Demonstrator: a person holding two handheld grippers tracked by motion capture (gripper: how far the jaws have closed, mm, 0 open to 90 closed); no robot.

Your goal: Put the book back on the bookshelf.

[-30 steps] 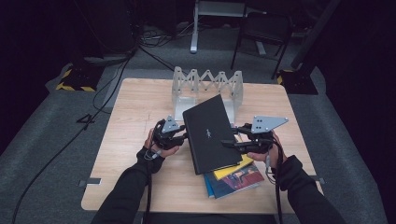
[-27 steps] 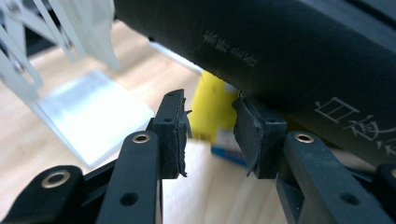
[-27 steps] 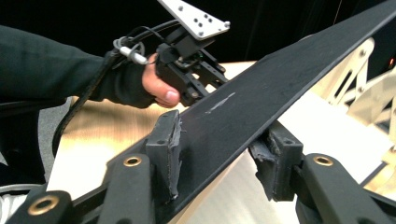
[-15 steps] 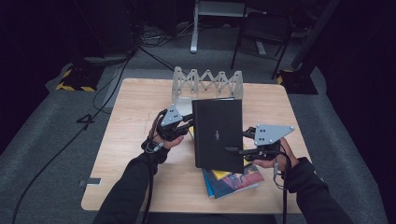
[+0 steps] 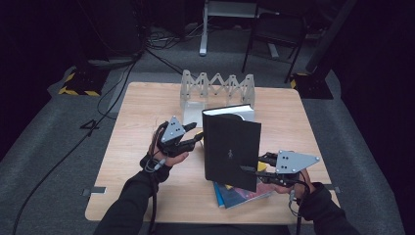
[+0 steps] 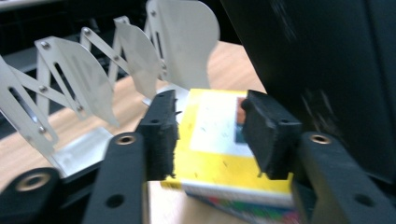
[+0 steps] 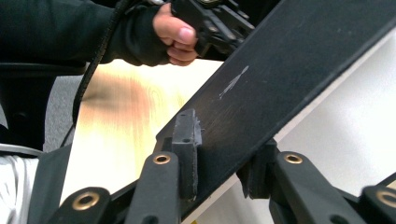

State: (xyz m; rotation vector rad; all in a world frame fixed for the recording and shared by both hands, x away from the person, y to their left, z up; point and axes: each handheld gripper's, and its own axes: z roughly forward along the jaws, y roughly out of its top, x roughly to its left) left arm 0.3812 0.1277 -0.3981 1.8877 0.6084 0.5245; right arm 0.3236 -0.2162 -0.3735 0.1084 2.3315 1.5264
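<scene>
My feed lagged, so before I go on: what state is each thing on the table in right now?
Black book: closed, raised on edge, off the stack.
Right claw: shut on the black book's lower edge; its jaws have just been closing.
Left claw: open, nothing between its pads, apart from the black book; its jaws have just been opening.
Yellow book: closed, lying flat on top of the stack.
Folding rack: stretched open, slots unfilled.

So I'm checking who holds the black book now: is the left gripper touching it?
Apart. The high view shows bare table between the left gripper and the black book; the left gripper view shows open jaws gripping nothing.
</scene>
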